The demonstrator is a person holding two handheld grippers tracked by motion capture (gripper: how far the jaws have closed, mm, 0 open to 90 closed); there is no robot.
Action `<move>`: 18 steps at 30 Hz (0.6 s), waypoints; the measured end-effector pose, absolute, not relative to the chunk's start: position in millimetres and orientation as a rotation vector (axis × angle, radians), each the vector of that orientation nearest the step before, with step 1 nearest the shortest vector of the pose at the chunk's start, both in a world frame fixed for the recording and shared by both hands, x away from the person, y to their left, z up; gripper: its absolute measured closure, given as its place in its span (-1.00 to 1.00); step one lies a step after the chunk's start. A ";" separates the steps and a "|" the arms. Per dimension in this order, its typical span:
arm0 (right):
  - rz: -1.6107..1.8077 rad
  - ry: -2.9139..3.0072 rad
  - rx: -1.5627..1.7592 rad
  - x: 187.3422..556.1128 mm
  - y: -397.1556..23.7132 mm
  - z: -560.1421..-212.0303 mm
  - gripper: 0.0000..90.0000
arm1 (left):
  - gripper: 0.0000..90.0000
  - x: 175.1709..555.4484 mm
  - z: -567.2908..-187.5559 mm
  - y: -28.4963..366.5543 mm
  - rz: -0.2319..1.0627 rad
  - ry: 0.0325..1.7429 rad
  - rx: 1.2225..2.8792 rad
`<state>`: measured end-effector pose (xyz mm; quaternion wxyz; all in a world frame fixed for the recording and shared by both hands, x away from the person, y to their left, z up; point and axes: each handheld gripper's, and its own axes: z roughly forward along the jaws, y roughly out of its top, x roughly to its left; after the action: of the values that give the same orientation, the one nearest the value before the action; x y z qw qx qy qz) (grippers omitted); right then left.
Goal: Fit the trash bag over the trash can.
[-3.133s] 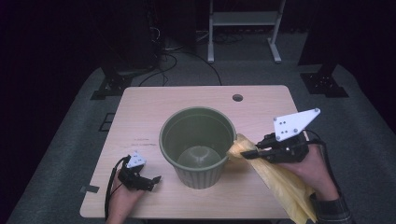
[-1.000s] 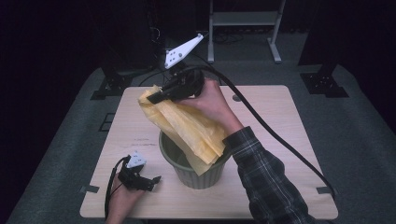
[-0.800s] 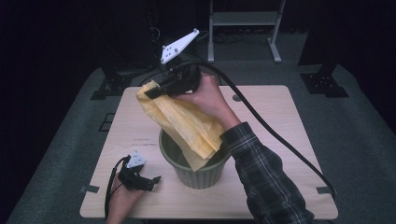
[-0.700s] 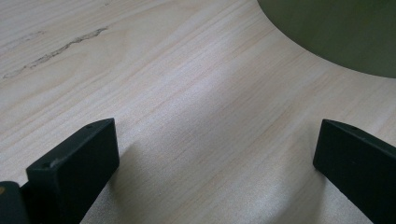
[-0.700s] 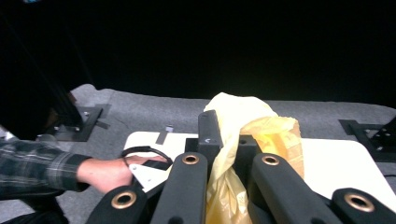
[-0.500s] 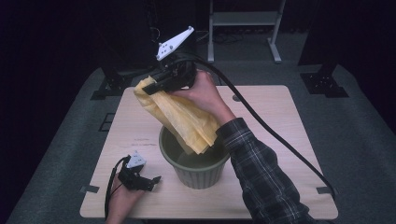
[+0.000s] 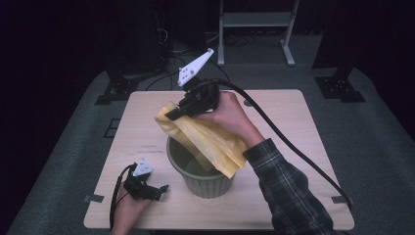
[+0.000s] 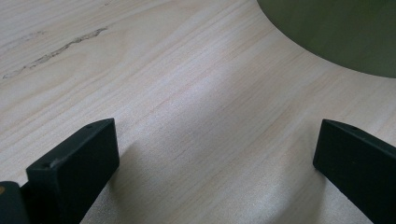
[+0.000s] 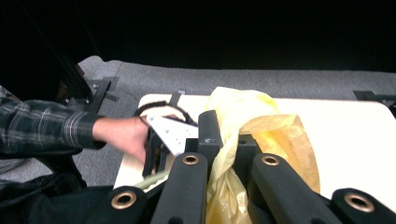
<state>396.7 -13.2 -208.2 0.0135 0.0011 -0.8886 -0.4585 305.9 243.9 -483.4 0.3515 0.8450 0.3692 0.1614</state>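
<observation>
- At the near left edge of the counter (image 7: 293, 122), left gripper (image 7: 155, 190) rests in the person's hand, jaws wide apart with bare wood between them.
- Just right of it, green bucket (image 7: 203, 180) stands upright near the counter's middle.
- Over the bucket, yellow bag (image 7: 210, 142) hangs slanted, its lower end draped across the rim and into the opening.
- Beyond and above, right gripper (image 7: 172, 115) has its jaws clamped on the bag's top corner, cable trailing off to the right.

At lower centre, the right tongs (image 9: 223, 140) pinch a yellow bag (image 9: 261, 126); at centre left, a hand (image 9: 125, 136) holds the left tongs (image 9: 161, 140).
</observation>
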 end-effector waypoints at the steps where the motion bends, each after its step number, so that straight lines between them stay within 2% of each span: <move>1: -1.427 -2.773 0.002 395.3 -17.7 -209.2 0.93 | -1.00 305.9 -483.5 243.9 0.417 0.956 2.186; 6: -1.401 -2.789 -0.038 389.6 -43.2 -214.4 0.93 | -1.00 305.8 -483.7 243.7 0.419 0.957 2.183; 18: -1.275 -2.830 -0.073 379.9 -65.0 -243.4 0.92 | -1.00 305.8 -483.6 243.8 0.419 0.957 2.185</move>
<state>379.9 -65.0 -243.4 0.0182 -0.0234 -0.9113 -0.4107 305.8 243.8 -483.6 0.3520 0.8444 0.3699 0.1620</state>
